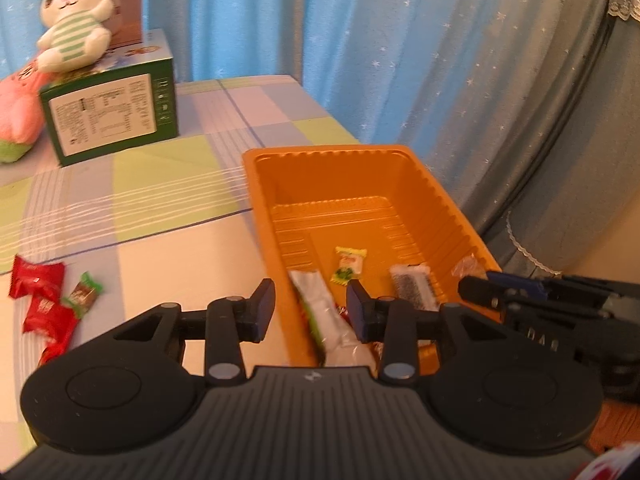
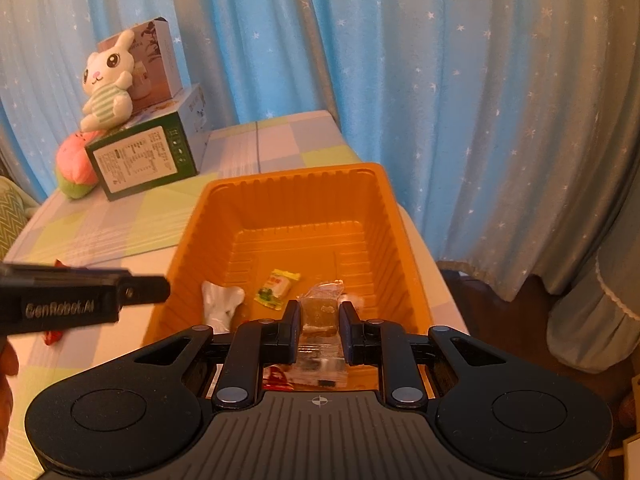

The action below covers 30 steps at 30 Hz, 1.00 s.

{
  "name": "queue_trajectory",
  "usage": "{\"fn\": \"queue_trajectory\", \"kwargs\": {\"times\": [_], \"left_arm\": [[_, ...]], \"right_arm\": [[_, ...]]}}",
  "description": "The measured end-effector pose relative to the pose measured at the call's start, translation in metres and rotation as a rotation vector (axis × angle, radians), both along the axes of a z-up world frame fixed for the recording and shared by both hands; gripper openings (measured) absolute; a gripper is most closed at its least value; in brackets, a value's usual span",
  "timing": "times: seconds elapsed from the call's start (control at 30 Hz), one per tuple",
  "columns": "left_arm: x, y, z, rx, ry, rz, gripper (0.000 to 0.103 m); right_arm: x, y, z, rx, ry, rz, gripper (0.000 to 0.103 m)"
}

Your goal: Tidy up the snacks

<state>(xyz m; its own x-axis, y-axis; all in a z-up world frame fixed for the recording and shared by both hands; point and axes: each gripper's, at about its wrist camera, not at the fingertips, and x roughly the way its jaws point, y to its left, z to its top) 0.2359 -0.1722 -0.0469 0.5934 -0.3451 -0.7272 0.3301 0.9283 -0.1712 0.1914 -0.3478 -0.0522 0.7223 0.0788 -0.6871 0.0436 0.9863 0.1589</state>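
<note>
An orange plastic tray (image 1: 320,152) (image 2: 292,172) sits on the checked tablecloth. My left gripper (image 1: 311,308) hangs over its near left corner, open, with a white-and-green packet (image 1: 320,320) (image 2: 222,304) lying between the fingers and touching neither pad. My right gripper (image 2: 320,320) is shut on a clear-wrapped brown snack (image 2: 320,308) above the tray's near end. On the tray floor lie a yellow-green candy (image 1: 350,266) (image 2: 276,286) and a speckled packet (image 1: 412,288). Red packets (image 1: 38,280) and a green-brown candy (image 1: 84,294) lie on the cloth to the left.
At the back left stands a green box (image 1: 112,116) (image 2: 144,160) with a plush rabbit (image 1: 76,20) (image 2: 108,76) on it and a pink plush (image 1: 16,116) beside it. Blue starred curtains hang behind. The table edge runs just right of the tray.
</note>
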Motion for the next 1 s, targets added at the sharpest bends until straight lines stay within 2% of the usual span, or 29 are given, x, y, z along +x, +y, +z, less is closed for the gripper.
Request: {"fn": "queue_trajectory", "kwargs": {"times": [0.13, 0.23, 0.27, 0.3, 0.37, 0.7, 1.0], "left_arm": [[-0.008, 0.011, 0.001, 0.008, -0.004, 0.017, 0.036], [-0.014, 0.021, 0.0, 0.016, -0.006, 0.033, 0.041], [-0.016, 0.024, 0.0, 0.018, -0.007, 0.039, 0.044], [-0.019, 0.027, 0.0, 0.021, -0.008, 0.044, 0.047], [-0.025, 0.034, 0.002, 0.027, -0.011, 0.058, 0.051], [-0.068, 0.067, 0.017, 0.022, -0.016, 0.124, 0.065], [-0.121, 0.105, 0.034, 0.061, -0.036, 0.181, 0.074]], "right_arm": [[0.003, 0.002, 0.006, 0.045, -0.03, 0.014, 0.021], [0.008, -0.002, 0.007, 0.144, -0.042, 0.02, 0.021], [0.009, -0.004, 0.007, 0.16, -0.037, 0.005, 0.026], [0.008, -0.006, 0.009, 0.167, -0.038, -0.011, 0.043], [0.003, -0.009, 0.012, 0.184, -0.053, -0.029, 0.058], [-0.042, 0.002, 0.029, 0.183, -0.03, -0.049, 0.058], [-0.089, 0.046, 0.046, 0.146, -0.047, 0.028, 0.058]]}}
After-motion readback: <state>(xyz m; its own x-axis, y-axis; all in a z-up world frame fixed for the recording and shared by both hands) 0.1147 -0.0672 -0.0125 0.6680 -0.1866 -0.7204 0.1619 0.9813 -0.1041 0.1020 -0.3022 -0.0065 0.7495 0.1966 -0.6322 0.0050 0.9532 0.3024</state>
